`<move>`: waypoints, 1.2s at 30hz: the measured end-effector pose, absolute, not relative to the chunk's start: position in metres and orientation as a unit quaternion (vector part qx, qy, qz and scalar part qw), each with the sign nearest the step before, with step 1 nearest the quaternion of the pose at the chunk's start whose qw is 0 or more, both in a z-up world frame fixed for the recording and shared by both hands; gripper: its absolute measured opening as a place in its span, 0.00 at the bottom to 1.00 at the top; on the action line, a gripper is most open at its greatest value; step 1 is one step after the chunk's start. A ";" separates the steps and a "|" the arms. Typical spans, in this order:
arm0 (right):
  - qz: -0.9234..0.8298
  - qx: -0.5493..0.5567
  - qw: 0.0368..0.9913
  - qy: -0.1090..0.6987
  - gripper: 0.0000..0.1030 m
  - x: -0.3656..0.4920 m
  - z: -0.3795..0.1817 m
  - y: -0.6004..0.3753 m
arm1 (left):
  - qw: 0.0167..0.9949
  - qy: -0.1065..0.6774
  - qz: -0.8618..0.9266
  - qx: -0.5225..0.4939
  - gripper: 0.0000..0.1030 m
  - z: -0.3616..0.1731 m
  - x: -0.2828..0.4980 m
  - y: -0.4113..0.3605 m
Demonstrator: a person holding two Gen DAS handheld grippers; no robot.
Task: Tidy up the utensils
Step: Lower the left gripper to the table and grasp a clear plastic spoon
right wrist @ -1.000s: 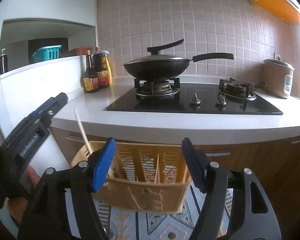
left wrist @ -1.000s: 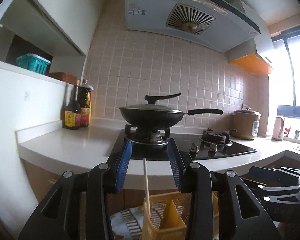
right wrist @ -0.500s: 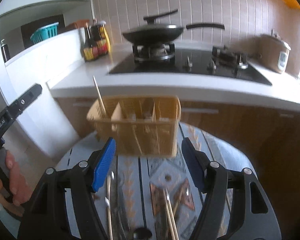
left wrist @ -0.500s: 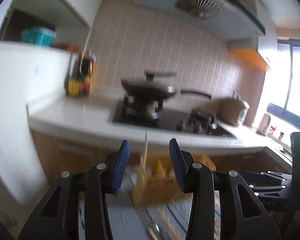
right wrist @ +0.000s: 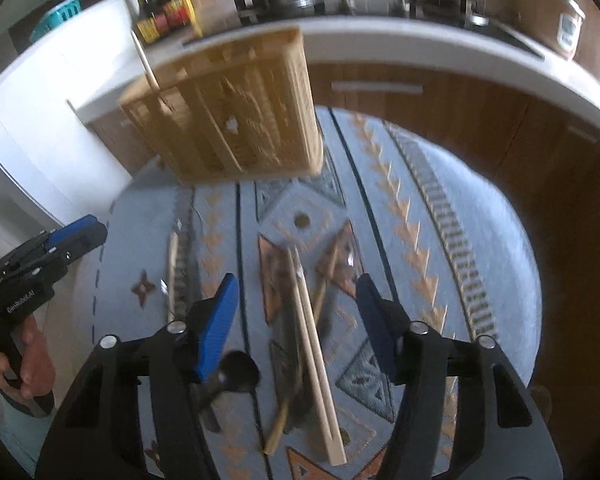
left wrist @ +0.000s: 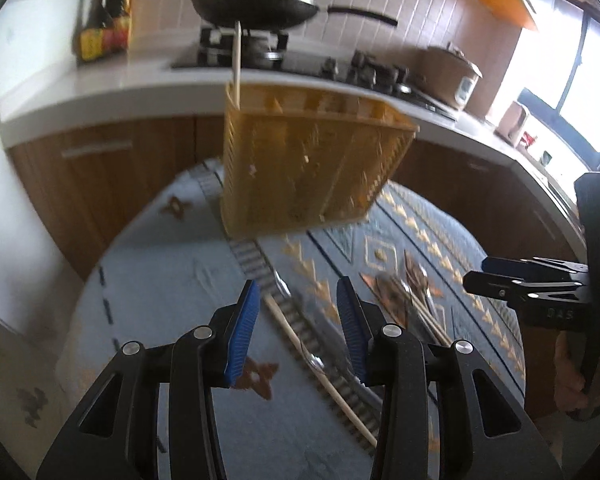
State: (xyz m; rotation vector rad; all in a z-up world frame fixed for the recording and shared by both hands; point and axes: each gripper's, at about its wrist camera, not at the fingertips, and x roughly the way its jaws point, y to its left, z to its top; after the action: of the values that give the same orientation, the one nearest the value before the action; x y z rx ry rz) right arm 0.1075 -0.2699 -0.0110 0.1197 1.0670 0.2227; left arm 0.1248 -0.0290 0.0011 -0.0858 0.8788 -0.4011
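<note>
A yellow slotted utensil basket (left wrist: 308, 168) (right wrist: 240, 120) stands at the far side of a round table with a blue patterned cloth (left wrist: 152, 280) (right wrist: 440, 208); one chopstick (left wrist: 236, 64) (right wrist: 144, 60) stands in its end slot. Loose utensils lie on the cloth: a pair of chopsticks (right wrist: 312, 340), a black spoon (right wrist: 236, 372), a single chopstick (left wrist: 320, 368) (right wrist: 172, 264) and a blurred pile (left wrist: 412, 300). My left gripper (left wrist: 298, 312) (right wrist: 60, 240) hangs open above the single chopstick. My right gripper (right wrist: 296, 312) (left wrist: 520, 276) is above the chopstick pair, jaws closing, pressing on nothing.
Beyond the table runs a white counter (left wrist: 100, 92) over wood cabinets (right wrist: 460, 120), with a wok on the stove (left wrist: 256, 4), sauce bottles (left wrist: 104, 28) (right wrist: 164, 12) and a rice cooker (left wrist: 452, 76). A hand (right wrist: 24, 360) grips the left tool.
Both views have tipped down from the stove to the table, so the loose utensils now show. The basket sits farther off. The right jaws stand narrower than before.
</note>
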 end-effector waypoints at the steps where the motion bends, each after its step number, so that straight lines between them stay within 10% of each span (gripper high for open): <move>1: 0.109 0.059 0.848 0.515 0.51 0.108 -0.017 -0.271 | 0.878 0.434 -0.196 -0.046 0.37 -0.004 0.129 -0.029; 5: 0.119 0.048 0.833 0.538 0.35 0.112 -0.038 -0.272 | 0.847 0.478 -0.216 -0.091 0.37 -0.022 0.150 -0.022; 36: 0.169 -0.008 0.817 0.552 0.26 0.139 -0.075 -0.211 | 0.820 0.539 -0.180 -0.065 0.47 -0.077 0.215 -0.097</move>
State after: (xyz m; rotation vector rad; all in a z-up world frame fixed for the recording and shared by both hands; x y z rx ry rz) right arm 0.1389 -0.2107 -0.0752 -0.0171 1.1762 0.3598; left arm 0.2149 -0.0970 -0.0775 -0.1389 1.1473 -0.3840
